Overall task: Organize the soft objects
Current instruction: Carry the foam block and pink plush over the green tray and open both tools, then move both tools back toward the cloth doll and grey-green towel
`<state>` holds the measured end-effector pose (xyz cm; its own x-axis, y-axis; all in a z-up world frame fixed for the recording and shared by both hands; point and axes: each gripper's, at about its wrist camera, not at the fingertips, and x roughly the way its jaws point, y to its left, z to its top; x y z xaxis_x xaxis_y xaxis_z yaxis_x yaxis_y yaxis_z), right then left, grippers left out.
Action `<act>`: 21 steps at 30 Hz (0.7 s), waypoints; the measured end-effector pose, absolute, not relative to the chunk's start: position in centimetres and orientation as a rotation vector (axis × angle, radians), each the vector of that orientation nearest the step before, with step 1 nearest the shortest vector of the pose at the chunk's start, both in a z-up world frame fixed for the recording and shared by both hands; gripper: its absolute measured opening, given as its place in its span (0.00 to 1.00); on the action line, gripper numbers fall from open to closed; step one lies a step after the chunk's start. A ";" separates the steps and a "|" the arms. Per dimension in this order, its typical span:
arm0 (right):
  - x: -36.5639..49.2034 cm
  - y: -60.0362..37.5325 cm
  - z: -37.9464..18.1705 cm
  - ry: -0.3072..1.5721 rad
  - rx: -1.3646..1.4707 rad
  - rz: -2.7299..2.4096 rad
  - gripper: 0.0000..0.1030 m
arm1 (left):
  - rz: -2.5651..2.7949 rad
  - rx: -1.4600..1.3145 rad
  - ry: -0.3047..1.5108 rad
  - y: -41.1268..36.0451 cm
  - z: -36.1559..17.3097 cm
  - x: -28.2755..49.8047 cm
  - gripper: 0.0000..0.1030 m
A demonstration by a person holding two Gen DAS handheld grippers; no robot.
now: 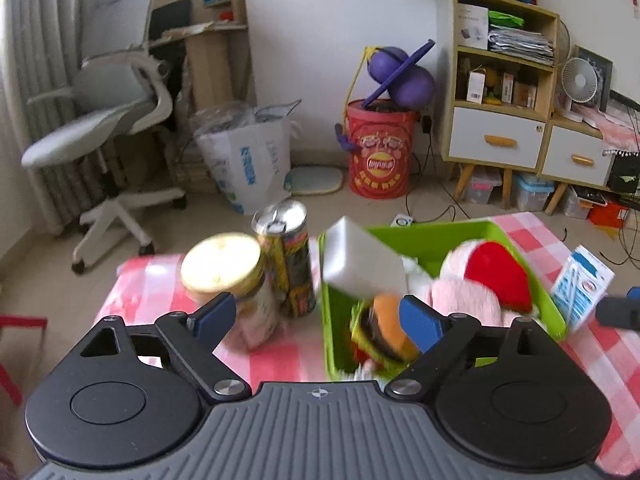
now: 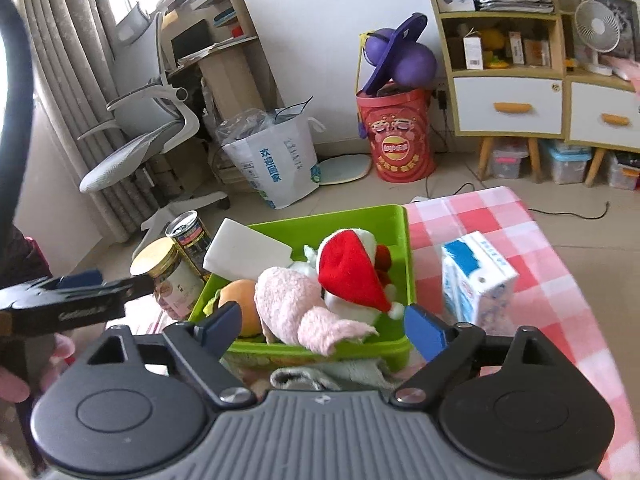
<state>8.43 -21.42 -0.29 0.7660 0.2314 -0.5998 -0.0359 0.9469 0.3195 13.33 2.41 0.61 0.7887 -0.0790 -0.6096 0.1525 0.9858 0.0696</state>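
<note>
A green bin [image 2: 400,236] [image 1: 440,232] on the checked table holds a white sponge block [image 2: 246,254] [image 1: 360,260], a pink cloth [image 2: 296,304] [image 1: 464,296], a plush with a red Santa hat [image 2: 352,272] [image 1: 504,272] and a plush burger [image 2: 240,304] [image 1: 386,332]. A grey-green cloth [image 2: 320,376] lies on the table in front of the bin, under my right gripper [image 2: 324,326], which is open and empty. My left gripper [image 1: 320,316] is open and empty at the bin's left wall; it also shows from the side in the right wrist view [image 2: 72,296].
A gold-lidded jar [image 1: 228,276] [image 2: 168,276] and a tall can [image 1: 286,256] [image 2: 192,236] stand left of the bin. A blue and white carton [image 2: 476,280] [image 1: 580,284] stands to its right. The red checked tablecloth [image 2: 540,272] ends at the far edge; chair, bags and shelves stand beyond.
</note>
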 end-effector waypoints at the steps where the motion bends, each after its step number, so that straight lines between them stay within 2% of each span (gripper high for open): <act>1: 7.8 -21.5 -0.1 0.682 0.302 0.142 0.74 | -0.116 0.111 0.661 2.7 0.5 12.7 0.89; 2: 7.6 -21.6 -0.1 0.682 0.309 0.137 0.74 | -0.102 0.100 0.664 3.0 0.4 12.1 0.94; 3: 7.0 -21.6 0.0 0.685 0.320 0.129 0.75 | -0.095 0.088 0.660 3.3 0.4 11.3 0.95; 15: 2.4 -21.5 -1.4 0.695 0.316 0.051 0.78 | -0.096 0.046 0.762 3.9 -3.1 4.9 0.95; 21: 2.1 -20.5 -3.1 0.739 0.307 -0.003 0.78 | -0.084 0.093 0.795 2.7 -5.2 4.1 0.95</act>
<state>2.13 -20.51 -3.15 0.7411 0.1047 -0.6632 0.1106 0.9552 0.2744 4.14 2.69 -5.23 0.6976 -0.0405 -0.7154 0.1103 0.9926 0.0513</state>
